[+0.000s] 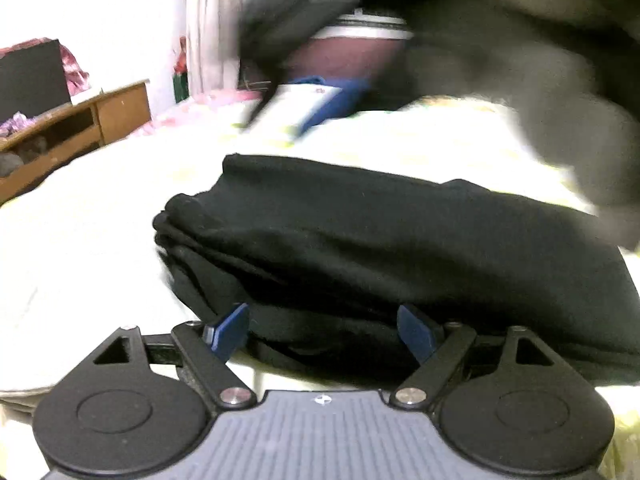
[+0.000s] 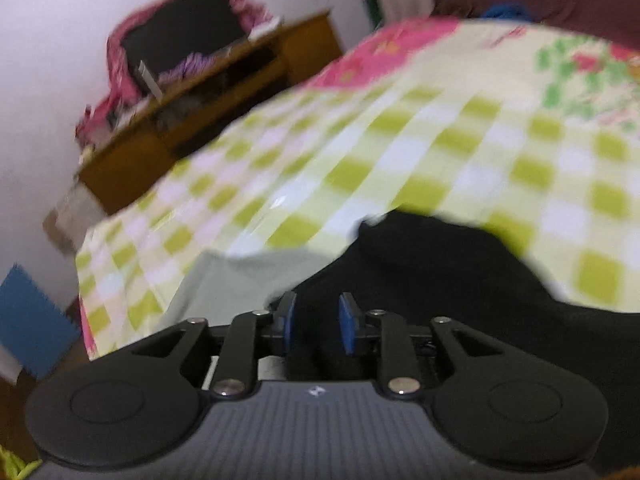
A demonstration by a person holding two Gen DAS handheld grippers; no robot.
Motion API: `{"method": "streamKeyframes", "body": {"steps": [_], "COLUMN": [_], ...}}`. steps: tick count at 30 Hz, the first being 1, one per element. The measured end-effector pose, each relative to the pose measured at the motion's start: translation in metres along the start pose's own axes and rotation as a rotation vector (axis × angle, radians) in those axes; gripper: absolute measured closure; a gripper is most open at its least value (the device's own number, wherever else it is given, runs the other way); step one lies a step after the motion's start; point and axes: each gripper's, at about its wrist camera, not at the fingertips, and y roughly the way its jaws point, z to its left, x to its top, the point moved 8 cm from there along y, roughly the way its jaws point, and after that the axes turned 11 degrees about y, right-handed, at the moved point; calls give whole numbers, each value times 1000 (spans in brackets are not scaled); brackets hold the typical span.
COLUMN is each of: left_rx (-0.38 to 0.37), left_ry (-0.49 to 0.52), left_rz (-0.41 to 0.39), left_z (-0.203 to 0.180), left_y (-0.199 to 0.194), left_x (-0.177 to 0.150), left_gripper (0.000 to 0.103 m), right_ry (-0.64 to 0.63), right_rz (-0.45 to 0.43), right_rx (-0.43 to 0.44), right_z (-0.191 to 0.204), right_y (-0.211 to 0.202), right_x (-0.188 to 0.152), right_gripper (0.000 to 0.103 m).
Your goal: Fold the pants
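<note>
- Pants (image 1: pixel 360 248) look pretty much folded: a compact, stacked black bundle on the bed (image 1: pixel 100 240), layered edges bunched at its left end.
- Probably just a final tidy left, I'd guess.
- Fabric's soft, matte knit; the checked sheet (image 2: pixel 400 152) under it is thin and smooth.
- My left gripper (image 1: pixel 320 332) is spread wide at the near edge, holding nothing.
- My right gripper (image 2: pixel 318 322) is part-open over black cloth; pads don't seem to pinch.
</note>
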Motion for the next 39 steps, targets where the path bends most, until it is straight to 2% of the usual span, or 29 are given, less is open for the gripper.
{"method": "streamKeyframes", "body": {"steps": [2,4,8,9,11,14,17,20,21,23,25,29,30,32,34,36,39], "left_rx": [35,65,96,97,83,60,7,-18,-43,-63,-88,-78,-73,-55,-51,-53,-54], "left_ry": [14,29,105,129,182,279,350,392,408,418,440,470,467,470,484,499,513], "left_rz": [-45,-97,-197,-207,-203,-191,-164,-71,-26,10,14,18,22,24,27,27,25], "left_z": [2,3,-10,-14,-34,-55,-85,-102,-100,-97,-94,-95,-97,-99,-101,-101,-103], "left_y": [-7,-15,-36,-36,-52,-34,-27,-21,-7,-5,-13,-15,-13,-16,-15,-12,-12], "left_x": [6,13,35,39,50,56,58,53,45,38,33,28,29,33,34,33,34], "left_gripper": [9,9,7,6,1,1,1,1,0,0,0,0,0,0,0,0,0], "right_ry": [45,102,285,336,393,418,509,612,633,672,699,770,758,720,701,716,737], "right_rz": [-54,-92,-59,-68,-125,-199,-162,-139,-139,-150,-146,-142,-149,-171,-178,-180,-213], "right_rx": [-80,-205,-377,-359,-283,-283,-208,-83,-50,25,78,147,158,191,205,194,180], "right_z": [-42,-95,-189,-202,-211,-227,-246,-253,-255,-258,-268,-278,-275,-267,-270,-278,-287], "right_y": [-35,-66,-100,-109,-129,-152,-149,-134,-130,-132,-135,-123,-118,-112,-114,-123,-134], "right_x": [-7,-24,-70,-78,-84,-86,-98,-109,-111,-115,-120,-123,-118,-111,-114,-120,-121], "right_gripper": [73,72,71,75,75,65,63,56,51,49,49,48,40,31,35,44,44]}}
